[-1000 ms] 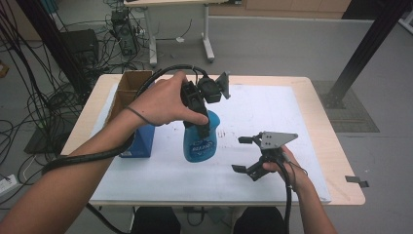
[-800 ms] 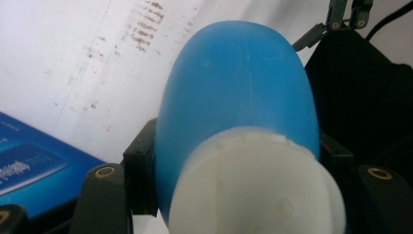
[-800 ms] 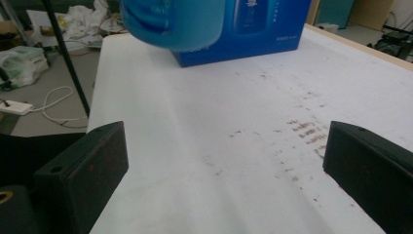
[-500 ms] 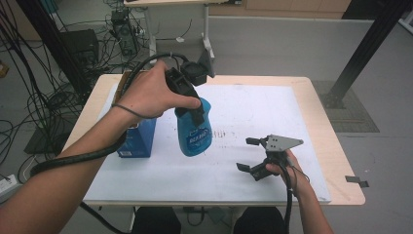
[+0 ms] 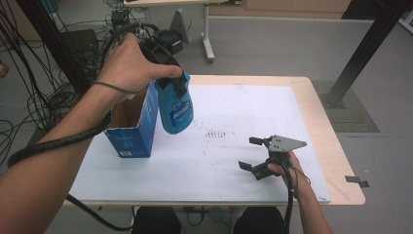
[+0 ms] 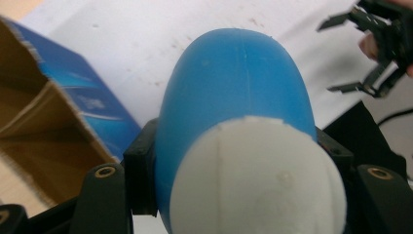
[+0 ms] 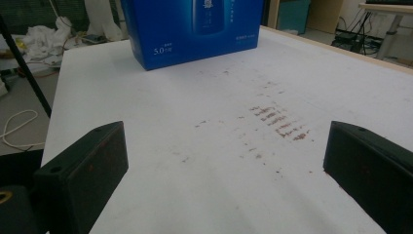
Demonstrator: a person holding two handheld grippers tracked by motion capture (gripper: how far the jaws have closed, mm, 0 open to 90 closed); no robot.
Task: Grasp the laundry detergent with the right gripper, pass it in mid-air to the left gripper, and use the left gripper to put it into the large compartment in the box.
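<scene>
A blue plastic bottle [image 5: 176,112] with a white cap end [image 6: 258,180] hangs in the air above the table, tilted, right beside an open blue carton [image 5: 134,129]. My left gripper [image 5: 174,87] is shut on its upper part, the black jaws pressing both flanks of the bottle [image 6: 234,97]. The carton's brown inside [image 6: 44,122] lies just to the bottle's left. My right gripper [image 5: 248,152] stands open near the table's front right, close to the surface, with nothing between its jaws; it faces the carton [image 7: 195,29] across the white sheet.
A white sheet [image 5: 234,112] covers the wooden table [image 5: 336,146], with reddish-brown smears [image 5: 216,134] at its middle. Cables and equipment lie on the floor to the left, and a desk leg stands behind the table. A black post rises at far right.
The left hand has raised the bottle off the table and carried it left and back, up beside the carton's open top. The right gripper has stayed almost where it was.
</scene>
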